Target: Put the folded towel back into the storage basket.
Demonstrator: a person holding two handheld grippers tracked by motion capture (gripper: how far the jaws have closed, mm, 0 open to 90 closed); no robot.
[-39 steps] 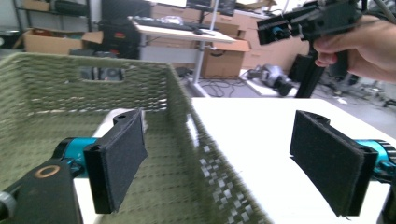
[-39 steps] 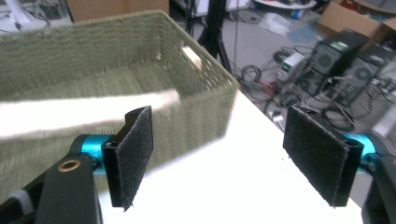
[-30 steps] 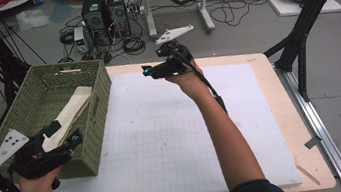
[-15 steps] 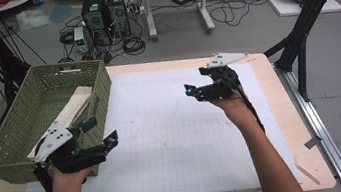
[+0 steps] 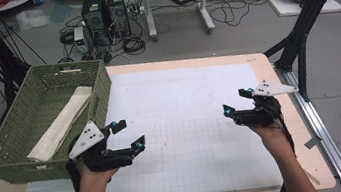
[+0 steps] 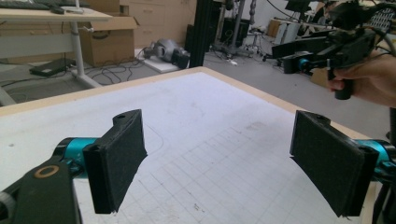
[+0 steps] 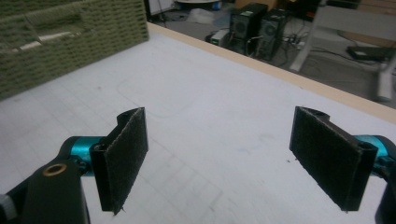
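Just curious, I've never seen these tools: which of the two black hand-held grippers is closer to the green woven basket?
The left gripper, which the person's left hand holds right beside the green woven basket. The right gripper hangs across the white mat near the table's far side.

Woven green basket (image 5: 21, 128), matt white gridded mat (image 5: 187, 124), pale wood table (image 5: 275, 68)

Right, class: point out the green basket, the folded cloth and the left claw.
green basket (image 5: 102, 88), high view, right wall.
folded cloth (image 5: 64, 123), high view, its middle.
left claw (image 5: 128, 134), high view, midway between its tips.
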